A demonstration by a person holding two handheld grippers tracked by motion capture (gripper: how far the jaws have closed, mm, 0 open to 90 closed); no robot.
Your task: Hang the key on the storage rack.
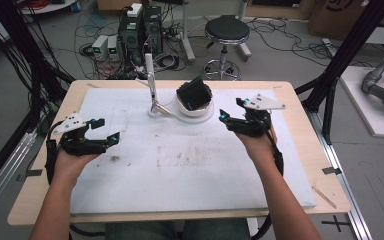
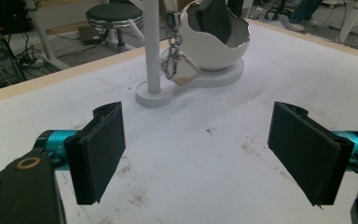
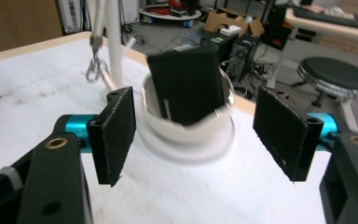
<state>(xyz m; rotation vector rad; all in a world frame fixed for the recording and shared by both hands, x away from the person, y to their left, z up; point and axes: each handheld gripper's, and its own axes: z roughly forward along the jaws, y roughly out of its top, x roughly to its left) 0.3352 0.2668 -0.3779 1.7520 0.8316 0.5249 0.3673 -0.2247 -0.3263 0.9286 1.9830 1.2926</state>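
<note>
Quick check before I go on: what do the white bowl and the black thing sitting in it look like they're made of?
The white bowl looks like glazed ceramic or glossy plastic: smooth and shiny, with a thin, jagged eggshell-like rim; I can't tell which. The black thing in it looks like a flat, matte wallet or pouch, probably fabric or soft leather, showing no shine. It stands tilted against the bowl's wall.

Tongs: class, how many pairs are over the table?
2. The left tongs hover at the white mat's left edge; the right tongs hover beside the white bowl with the black wallet.
</note>
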